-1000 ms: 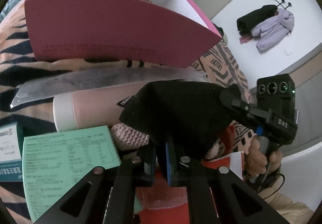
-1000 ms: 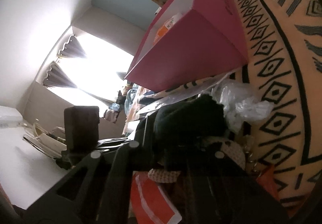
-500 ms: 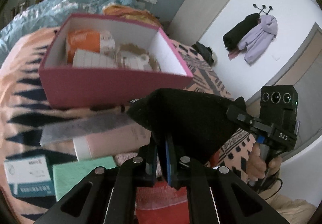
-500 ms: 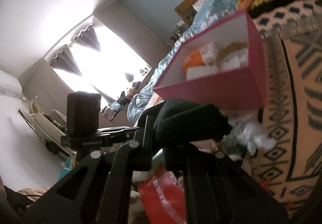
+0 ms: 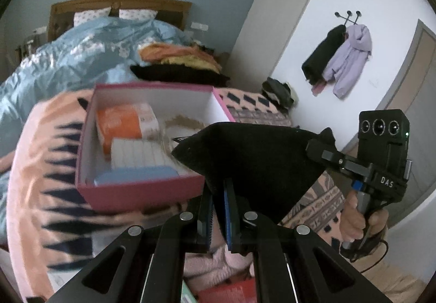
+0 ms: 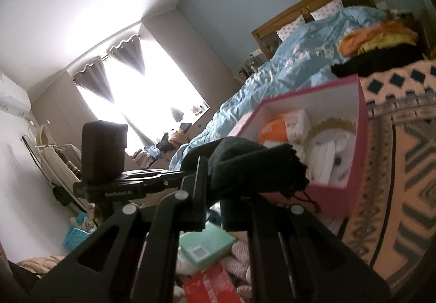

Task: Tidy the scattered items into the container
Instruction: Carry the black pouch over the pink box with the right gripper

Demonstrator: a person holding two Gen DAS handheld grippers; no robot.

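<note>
Both claws are pinching the same black cloth (image 5: pixel 253 166) and stretching it between them in the air, the left gripper (image 5: pixel 218 210) clamped on its lower edge and the right gripper (image 6: pixel 215 194) clamped on its bunched end, with the cloth hanging just in front of the pink box's (image 5: pixel 136 194) near wall and open air lying above the box's rim. The left view is showing a person's hand (image 5: pixel 359 221) on the other tool's handle, marked "DAS", while the right view is showing a green carton (image 6: pixel 207 248) and a red packet (image 6: pixel 209 286) lying on the patterned blanket (image 6: pixel 403 194) below, and "GenRobot.AI" can be read on the other tool.
</note>
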